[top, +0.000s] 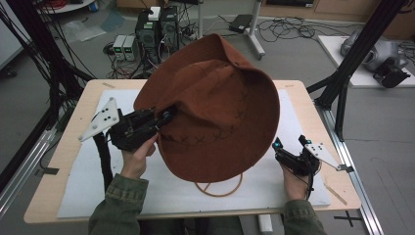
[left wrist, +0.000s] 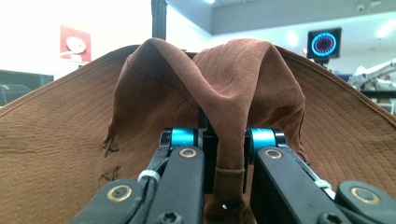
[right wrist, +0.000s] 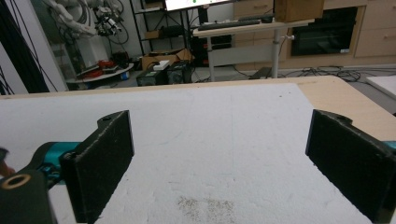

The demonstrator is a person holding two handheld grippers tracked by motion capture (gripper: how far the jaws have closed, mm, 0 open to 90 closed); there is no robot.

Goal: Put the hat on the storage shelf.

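A big brown suede hat (top: 215,107) with a wide stitched brim is lifted and tilted above the white mat (top: 88,186). Its cord loop (top: 219,188) hangs down onto the mat. My left gripper (top: 169,115) reaches in from the left and is shut on a fold of the hat's fabric. In the left gripper view that fold (left wrist: 231,140) runs pinched between the two jaws of the left gripper (left wrist: 224,140), with the crown (left wrist: 233,79) bulging above. My right gripper (top: 291,143) rests low at the mat's right side, open. In the right gripper view, only bare mat (right wrist: 210,121) lies between the jaws of the right gripper (right wrist: 222,140).
The wooden table (top: 63,147) ends just beyond the mat on every side. Black frame posts (top: 342,78) stand at the right and left rear corners. Power boxes and cables (top: 147,34) lie on the floor behind the table.
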